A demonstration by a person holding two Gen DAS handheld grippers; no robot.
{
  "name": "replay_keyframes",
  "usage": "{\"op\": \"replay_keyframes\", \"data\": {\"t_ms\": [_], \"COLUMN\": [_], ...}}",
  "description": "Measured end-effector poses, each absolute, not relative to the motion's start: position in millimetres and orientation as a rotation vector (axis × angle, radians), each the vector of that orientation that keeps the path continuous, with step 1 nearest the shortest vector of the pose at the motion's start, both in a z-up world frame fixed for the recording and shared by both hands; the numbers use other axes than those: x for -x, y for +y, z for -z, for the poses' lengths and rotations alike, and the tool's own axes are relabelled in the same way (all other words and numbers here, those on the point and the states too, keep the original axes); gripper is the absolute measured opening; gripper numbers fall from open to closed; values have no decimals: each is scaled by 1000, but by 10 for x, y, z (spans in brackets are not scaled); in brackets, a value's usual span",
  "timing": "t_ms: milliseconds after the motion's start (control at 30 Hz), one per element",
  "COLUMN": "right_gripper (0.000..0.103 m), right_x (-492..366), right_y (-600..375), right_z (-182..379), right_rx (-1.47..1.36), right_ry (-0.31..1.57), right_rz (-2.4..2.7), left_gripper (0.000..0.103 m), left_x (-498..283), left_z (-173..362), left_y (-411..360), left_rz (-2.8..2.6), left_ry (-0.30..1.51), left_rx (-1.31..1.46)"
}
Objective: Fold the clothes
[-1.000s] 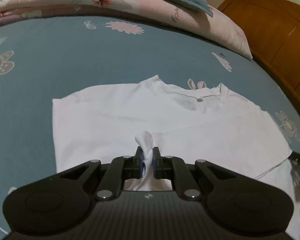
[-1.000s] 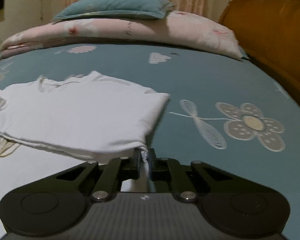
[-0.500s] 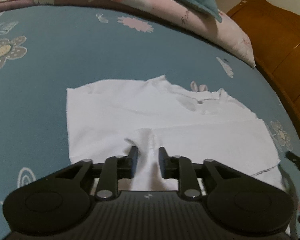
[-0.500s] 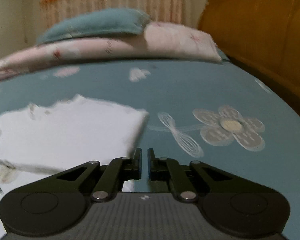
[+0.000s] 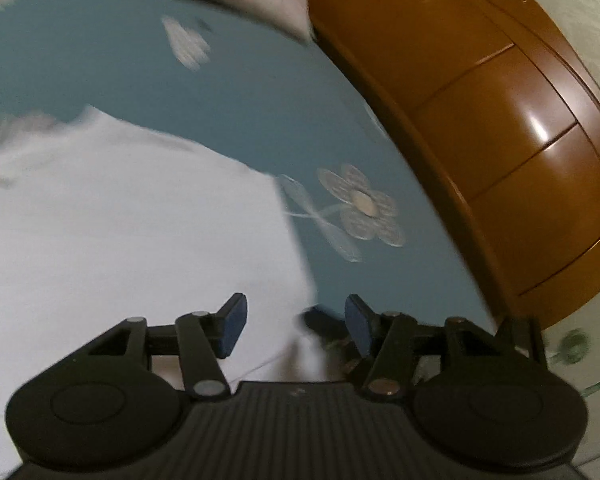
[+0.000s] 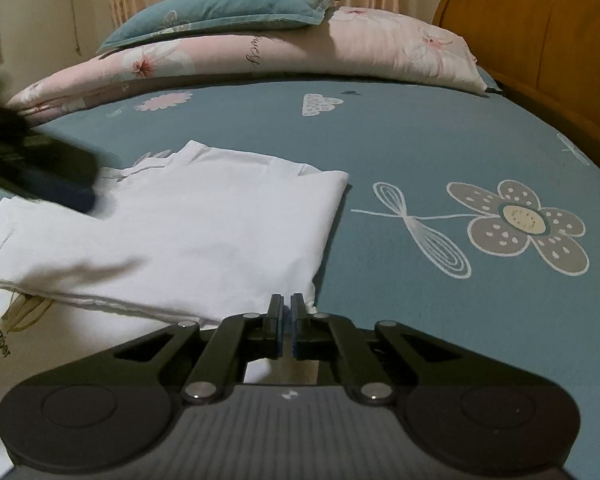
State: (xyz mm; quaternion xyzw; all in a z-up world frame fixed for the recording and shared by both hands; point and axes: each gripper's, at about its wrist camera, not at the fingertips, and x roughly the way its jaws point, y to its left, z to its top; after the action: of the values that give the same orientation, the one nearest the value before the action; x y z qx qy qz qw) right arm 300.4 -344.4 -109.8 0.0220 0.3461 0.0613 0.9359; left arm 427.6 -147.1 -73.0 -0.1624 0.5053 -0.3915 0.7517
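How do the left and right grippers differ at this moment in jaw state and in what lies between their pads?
The left gripper has its jaws spread apart, having just been opening, with nothing pinched; the right gripper has its jaws drawn together. The left gripper looks over the right edge of the folded white T-shirt; the right gripper sits at its near right corner, with no cloth seen gripped. Both are black with blue pads.

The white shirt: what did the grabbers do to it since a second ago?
The left gripper let go of the white shirt; its jaws have just been opening, empty, and it swung toward the shirt's right edge. The right gripper released too and stands shut. The shirt stayed folded on the bed.
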Motion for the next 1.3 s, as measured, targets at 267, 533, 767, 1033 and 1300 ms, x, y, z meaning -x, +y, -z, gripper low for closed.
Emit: {"op": "replay_keyframes", "data": {"t_ms": [267,533,767,1033,1300], "right_gripper": [0,0,0,0,14], "right_x": [-2977,-2969,-2959,-2939,-2973], "right_y": [-3527,-3512,-3496,-3488,-3500], "right_z": [1122,1123,1116,1114,1081], "right_rx": [-81,-76,-75,-85,-143], "right_ry": [706,704,701,705,717], "right_rz": [-164,-168,-162,-161,-173], "left_gripper": [54,54,63,67,67], "left_x": [-4667,-5132,-4882,-4835,-4804], "left_z": [1201,1166,927,968,700], "left_y": [-2103,-2350,-2189,-2185,-2115], "left_rz": [887,790,802,760,695], "left_ry": [1189,1067,1030,1038,1010], "left_rx": [437,411,352,238,181]}}
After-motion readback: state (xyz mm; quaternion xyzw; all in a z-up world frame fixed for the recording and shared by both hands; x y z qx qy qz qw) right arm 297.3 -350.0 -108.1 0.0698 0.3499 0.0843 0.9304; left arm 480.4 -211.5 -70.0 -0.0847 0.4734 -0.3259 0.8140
